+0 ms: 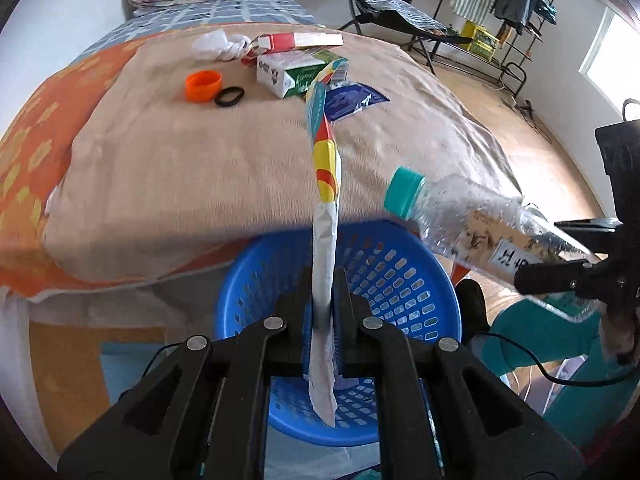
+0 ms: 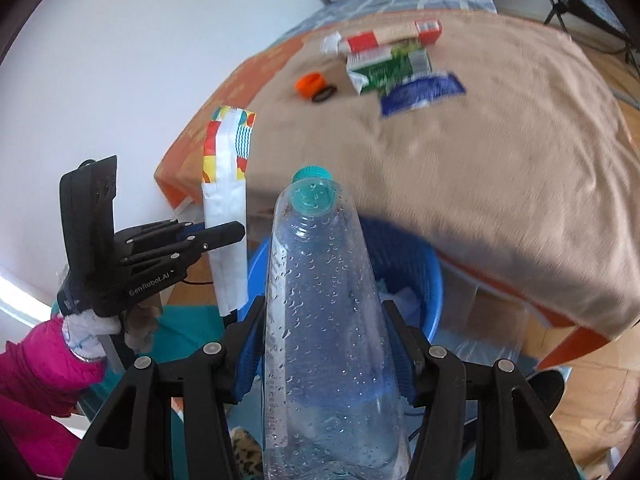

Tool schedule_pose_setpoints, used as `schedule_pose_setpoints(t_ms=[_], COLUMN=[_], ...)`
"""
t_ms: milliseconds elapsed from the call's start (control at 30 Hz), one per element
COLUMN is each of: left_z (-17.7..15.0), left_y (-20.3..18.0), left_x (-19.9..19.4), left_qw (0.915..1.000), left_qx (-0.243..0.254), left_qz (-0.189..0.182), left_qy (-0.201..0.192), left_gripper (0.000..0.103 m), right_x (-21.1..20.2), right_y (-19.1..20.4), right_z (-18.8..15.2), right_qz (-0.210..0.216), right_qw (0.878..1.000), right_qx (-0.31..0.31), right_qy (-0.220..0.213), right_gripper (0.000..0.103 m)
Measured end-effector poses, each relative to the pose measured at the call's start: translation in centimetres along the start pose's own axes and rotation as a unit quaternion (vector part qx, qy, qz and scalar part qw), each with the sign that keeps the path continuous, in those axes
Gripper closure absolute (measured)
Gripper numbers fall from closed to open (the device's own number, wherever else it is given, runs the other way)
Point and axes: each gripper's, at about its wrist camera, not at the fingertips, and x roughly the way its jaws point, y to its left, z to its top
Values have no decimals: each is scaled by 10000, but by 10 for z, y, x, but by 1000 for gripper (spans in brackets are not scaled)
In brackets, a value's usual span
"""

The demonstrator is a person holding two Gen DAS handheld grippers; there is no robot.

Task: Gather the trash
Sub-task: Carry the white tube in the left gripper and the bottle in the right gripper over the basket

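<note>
My left gripper (image 1: 323, 280) is shut on a long flattened wrapper (image 1: 325, 184), white below and red-yellow above, held upright over the blue basket (image 1: 400, 280). The wrapper also shows in the right wrist view (image 2: 226, 208), with the left gripper (image 2: 224, 236) around it. My right gripper (image 2: 324, 320) is shut on a clear plastic bottle (image 2: 320, 300) with a teal cap, above the blue basket (image 2: 424, 280). The bottle also shows in the left wrist view (image 1: 480, 228), pointing left over the basket rim.
On the beige blanket (image 1: 200, 168) lie an orange cap (image 1: 202, 85), a black ring (image 1: 229, 97), a green-white carton (image 1: 296, 72), a red-white box (image 1: 300, 41), a blue wrapper (image 1: 352, 98) and crumpled white tissue (image 1: 216, 46). A chair (image 1: 380, 4) and a drying rack (image 1: 516, 4) stand beyond the bed.
</note>
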Motion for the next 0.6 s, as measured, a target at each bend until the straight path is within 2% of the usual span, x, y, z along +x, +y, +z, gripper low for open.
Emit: schedule_pose_setpoints(t_ms=[100,600], left_z=[-6,-9], left_y=[-3,-6], left_x=[1,2], left_qw=[9999,9995], left_qx=[-6,-33], left_qz=[85,267], left_qy=[-63,-190], left_gripper=[97,96], right_x=[10,40], right_y=[-5,-8], right_z=[-4,-7], right_qz=[117,120], right_qw=[9996,9969], right_qx=[197,517], right_qy=[155,588], right_gripper=[46,45])
